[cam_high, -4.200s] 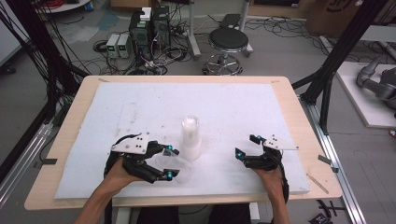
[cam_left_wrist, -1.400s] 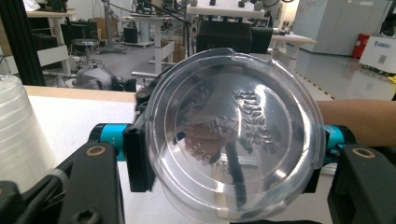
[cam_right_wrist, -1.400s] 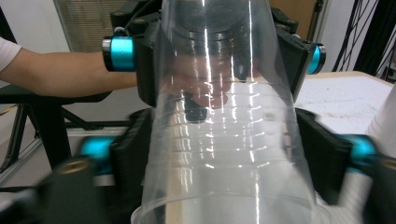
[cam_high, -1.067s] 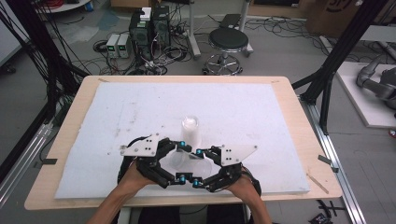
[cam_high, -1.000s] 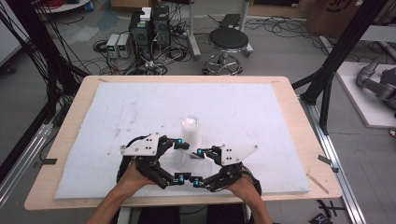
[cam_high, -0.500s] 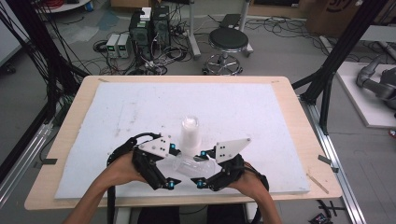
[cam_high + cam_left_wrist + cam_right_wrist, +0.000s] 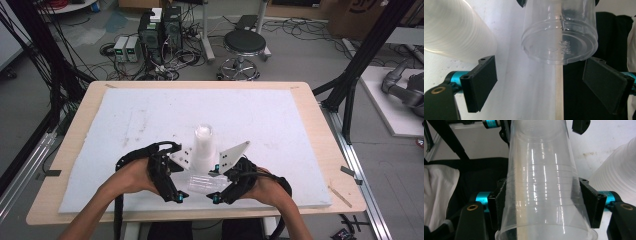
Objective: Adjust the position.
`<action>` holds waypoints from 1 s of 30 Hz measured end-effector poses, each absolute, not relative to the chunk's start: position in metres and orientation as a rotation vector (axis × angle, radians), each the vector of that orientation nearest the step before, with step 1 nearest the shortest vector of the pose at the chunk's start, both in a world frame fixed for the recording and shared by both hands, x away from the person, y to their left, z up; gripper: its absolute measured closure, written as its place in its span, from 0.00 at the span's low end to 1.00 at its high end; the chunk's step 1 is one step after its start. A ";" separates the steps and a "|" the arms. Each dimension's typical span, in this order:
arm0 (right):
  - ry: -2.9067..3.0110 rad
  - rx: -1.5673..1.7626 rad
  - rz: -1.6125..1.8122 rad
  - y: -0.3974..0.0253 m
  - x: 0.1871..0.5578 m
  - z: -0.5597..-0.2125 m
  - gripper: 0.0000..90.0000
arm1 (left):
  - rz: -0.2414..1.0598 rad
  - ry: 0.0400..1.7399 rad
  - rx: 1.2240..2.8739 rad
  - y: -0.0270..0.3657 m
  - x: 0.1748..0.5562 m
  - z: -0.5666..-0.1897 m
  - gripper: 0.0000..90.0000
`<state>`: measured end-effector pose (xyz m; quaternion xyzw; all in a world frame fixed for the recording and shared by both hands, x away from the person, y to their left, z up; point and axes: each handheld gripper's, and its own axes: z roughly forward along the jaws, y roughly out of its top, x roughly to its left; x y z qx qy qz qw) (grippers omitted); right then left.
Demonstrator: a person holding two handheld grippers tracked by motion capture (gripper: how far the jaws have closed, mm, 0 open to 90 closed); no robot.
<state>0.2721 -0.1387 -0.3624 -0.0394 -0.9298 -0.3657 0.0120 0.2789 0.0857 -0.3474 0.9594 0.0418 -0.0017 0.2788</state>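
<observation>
High view: a clear plastic cup point(image 7: 202, 183) is held lying on its side just above the near edge of the white mat point(image 7: 280, 115), at six o'clock from the upright stack of cups point(image 7: 203, 146). Its long axis seems to run nine to three, between the left gripper point(image 7: 178, 198) and the right gripper point(image 7: 216, 198), though which end is which cannot be told from here.

Left gripper view: the cup's base point(image 7: 560, 47) is seen end on, pointed straight at the camera from twelve o'clock. The jaws are spread wide, at eight and four o'clock, and nothing is touched by them. The stack point(image 7: 456, 32) is seen lying across ten o'clock.

Right gripper view: the cup wall point(image 7: 541, 190) is clamped between the pads near its wide rim, the rim at six o'clock and the base away at twelve. The jaws are closed only as far as the cup allows. The stack point(image 7: 616, 175) is seen at three o'clock.

The step is judged to be a handover, or a single cup freshly separated. Next, the open jaws would have to be moved forward around the base and closed gently, since thin plastic is easily crushed.
</observation>
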 end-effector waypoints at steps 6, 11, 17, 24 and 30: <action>-2.915 -0.112 -1.102 -0.136 0.274 -0.359 0.37 | -0.018 0.090 2.589 0.079 0.279 -0.346 0.14; -2.922 -0.108 -1.085 -0.134 0.275 -0.358 0.37 | -0.033 0.062 2.589 0.067 0.280 -0.348 0.15; -2.921 -0.122 -1.070 -0.134 0.277 -0.359 0.37 | -0.039 0.074 2.580 0.063 0.282 -0.349 0.17; -2.913 -0.112 -1.071 -0.131 0.278 -0.362 0.37 | -0.039 0.077 2.575 0.062 0.284 -0.349 0.23; -2.915 -0.103 -1.074 -0.128 0.280 -0.364 0.37 | -0.051 0.043 2.573 0.061 0.284 -0.349 0.33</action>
